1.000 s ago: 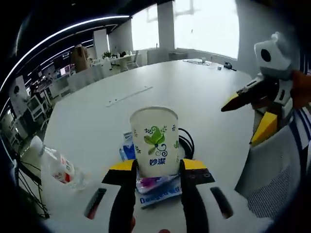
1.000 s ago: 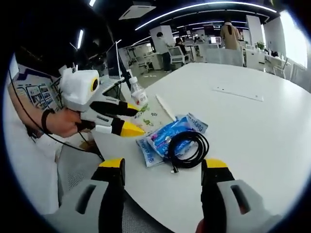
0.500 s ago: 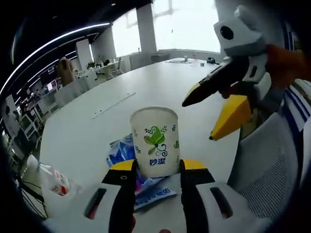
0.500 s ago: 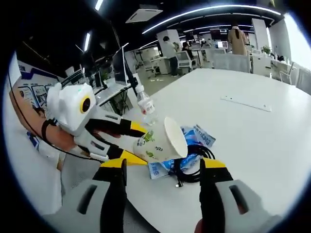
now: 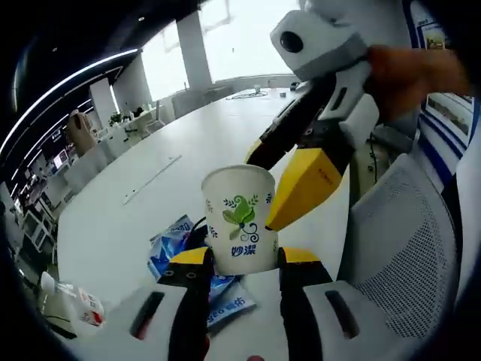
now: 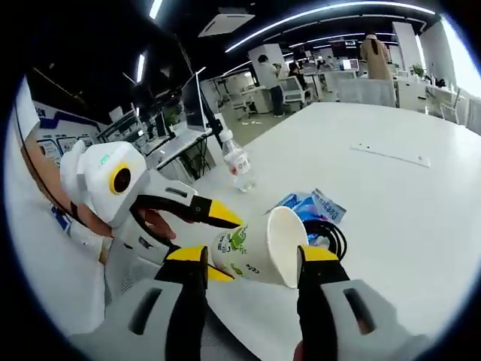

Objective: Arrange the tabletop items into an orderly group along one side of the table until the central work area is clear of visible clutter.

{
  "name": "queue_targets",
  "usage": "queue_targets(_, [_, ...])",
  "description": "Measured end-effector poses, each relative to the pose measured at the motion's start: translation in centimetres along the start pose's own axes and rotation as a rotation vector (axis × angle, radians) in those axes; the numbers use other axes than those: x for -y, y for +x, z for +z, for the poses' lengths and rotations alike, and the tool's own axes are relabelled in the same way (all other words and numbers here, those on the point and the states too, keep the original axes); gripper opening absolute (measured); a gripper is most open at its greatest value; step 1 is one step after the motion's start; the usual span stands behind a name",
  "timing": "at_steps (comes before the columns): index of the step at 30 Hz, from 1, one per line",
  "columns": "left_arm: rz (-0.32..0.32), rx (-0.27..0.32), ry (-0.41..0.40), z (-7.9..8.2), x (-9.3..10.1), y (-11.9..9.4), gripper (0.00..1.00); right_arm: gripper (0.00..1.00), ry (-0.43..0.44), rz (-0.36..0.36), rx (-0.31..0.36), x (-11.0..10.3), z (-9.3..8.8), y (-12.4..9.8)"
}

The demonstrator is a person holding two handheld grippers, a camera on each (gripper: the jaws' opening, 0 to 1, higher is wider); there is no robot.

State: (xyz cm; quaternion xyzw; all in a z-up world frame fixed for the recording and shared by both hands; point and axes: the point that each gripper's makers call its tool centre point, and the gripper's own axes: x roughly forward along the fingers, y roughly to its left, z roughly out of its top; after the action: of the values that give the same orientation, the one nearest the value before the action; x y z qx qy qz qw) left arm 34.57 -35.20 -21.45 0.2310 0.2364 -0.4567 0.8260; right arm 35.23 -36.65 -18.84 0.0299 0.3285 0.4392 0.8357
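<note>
Now mid-handover: left hand-held gripper [image 5: 240, 259] clamps cup [image 5: 240, 219] above bench [image 5: 143, 195] near edge; right hand-held gripper [image 6: 252, 259] jaws bracket the cup, contact unclear. Next: right closes, left releases.

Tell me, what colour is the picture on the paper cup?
Green leaves on the paper cup; left gripper view shows it best.

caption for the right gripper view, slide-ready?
White paper cup with green leaf print clamped by left gripper, passing between right gripper's open jaws above white table.
</note>
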Motion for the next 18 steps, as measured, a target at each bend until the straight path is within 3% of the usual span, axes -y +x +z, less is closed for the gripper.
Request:
queue_targets(5, [-0.020,0.005,0.034,0.3,0.5,0.2,0.34,0.31,0.026,0.021,0.003,-0.3,-0.2,-0.1])
queue_targets(9, [-0.029,-0.001,0.047,0.1,0.7,0.2,0.34,0.17,0.044,0.047,0.022,-0.8,0.1,-0.1])
queue_targets(18, [-0.033,-0.011,0.068,-0.2,1.0,0.2,0.34,0.05,0.054,0.102,0.017,-2.8,0.1,0.8])
